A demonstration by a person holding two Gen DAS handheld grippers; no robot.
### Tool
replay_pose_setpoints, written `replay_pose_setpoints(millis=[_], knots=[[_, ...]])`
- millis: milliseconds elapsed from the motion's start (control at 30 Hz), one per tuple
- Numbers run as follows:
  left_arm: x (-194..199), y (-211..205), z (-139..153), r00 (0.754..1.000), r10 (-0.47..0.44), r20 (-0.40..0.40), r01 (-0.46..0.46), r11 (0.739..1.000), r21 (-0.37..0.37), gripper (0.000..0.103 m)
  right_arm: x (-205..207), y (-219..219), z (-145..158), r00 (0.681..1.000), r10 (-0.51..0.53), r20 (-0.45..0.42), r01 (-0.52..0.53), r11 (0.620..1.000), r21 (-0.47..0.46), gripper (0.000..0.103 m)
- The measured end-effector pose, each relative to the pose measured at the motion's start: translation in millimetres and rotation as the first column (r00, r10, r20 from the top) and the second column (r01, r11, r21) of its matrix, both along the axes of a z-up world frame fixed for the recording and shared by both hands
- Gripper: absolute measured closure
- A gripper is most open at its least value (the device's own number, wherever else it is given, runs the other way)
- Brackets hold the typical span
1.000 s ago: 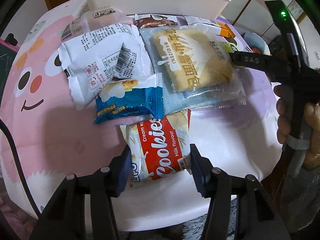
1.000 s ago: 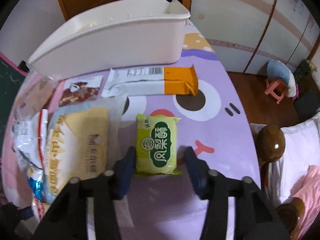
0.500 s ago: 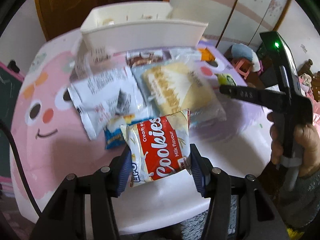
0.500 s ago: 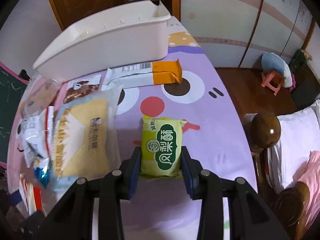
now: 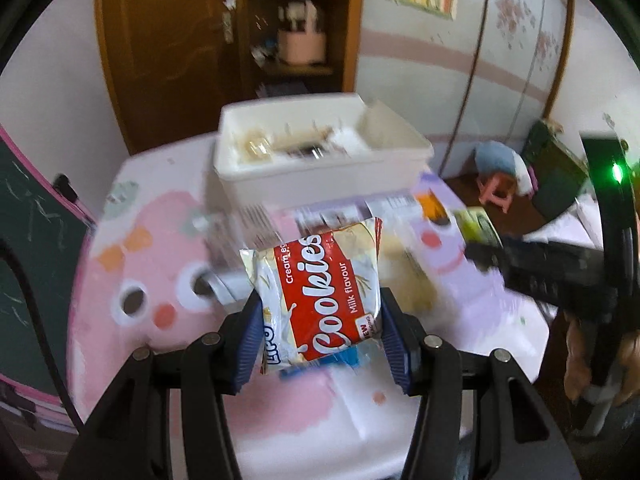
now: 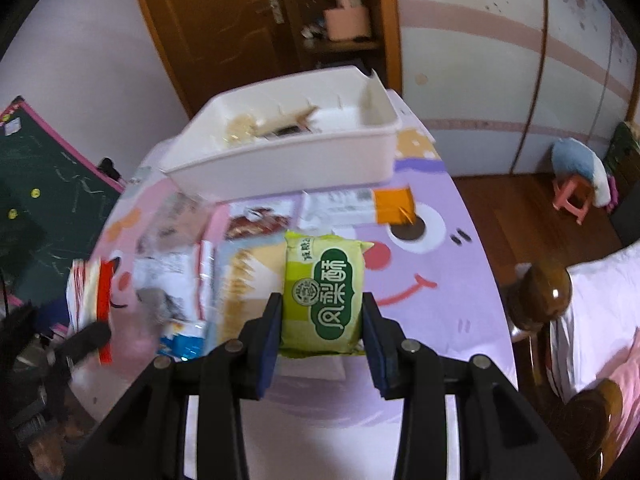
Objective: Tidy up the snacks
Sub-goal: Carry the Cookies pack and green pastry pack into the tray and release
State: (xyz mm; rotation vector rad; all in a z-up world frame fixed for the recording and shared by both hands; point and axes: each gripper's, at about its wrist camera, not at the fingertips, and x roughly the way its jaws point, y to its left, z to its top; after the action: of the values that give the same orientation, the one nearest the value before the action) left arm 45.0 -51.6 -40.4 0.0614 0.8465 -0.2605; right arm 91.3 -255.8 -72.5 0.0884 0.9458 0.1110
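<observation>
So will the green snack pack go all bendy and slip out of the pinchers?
Probably not. The green snack pack keeps its flat, blocky shape between the right gripper pads, so it looks fairly stiff. Its wrapper is shiny, so it might slide a little.

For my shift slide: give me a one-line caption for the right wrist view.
Right gripper shut on a green pastry packet, held above the cartoon tablecloth, white bin ahead.

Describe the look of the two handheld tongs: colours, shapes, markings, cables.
Both tongs, left and right, are matte black plastic with two angular arms, round silver screw heads at the pivots, and ribbed dark blue pads on the fingertips. Seen from the left wrist camera, the right unit's upright black body carries a glowing green light. A black cable runs along the left edge.
</observation>
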Motion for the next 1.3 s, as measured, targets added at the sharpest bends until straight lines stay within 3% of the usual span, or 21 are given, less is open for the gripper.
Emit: replay_pose_setpoints(millis=[133,433,767,1033,1300], knots=[[15.7,15.0,35.0,0.997,0.041,0.072,-0.040,0.999,-0.010,0.050,6.7,8.3,20.9,0.999,0.024,0.041,-0.023,1.000,-0.011,0.065],[71.8,17.8,95.3,0.988,0.046,0.149,-0.060,0.994,0.092,0.050,48.6,16.3,82.1,0.987,0.052,0.151,-0.047,0.998,-0.041,0.065],[144.5,-2.3,167.4,0.962,0.044,0.270,-0.081,0.989,0.127,0.050,109.7,24.5,165.6,0.944,0.052,0.326,-0.014,0.993,-0.118,0.065],[207.9,-17.4,166.4,0.969,0.079,0.236,-0.109,0.987,0.120,0.050,171.2,34.3,179.7,0.935,0.015,0.353,0.024,0.994,-0.108,0.065],[258.3,-21.6,121.7,0.983,0.105,0.154,-0.126,0.983,0.132,0.050,220.1,37.7,140.3,0.963,-0.008,0.269,0.039,0.993,-0.110,0.065]])
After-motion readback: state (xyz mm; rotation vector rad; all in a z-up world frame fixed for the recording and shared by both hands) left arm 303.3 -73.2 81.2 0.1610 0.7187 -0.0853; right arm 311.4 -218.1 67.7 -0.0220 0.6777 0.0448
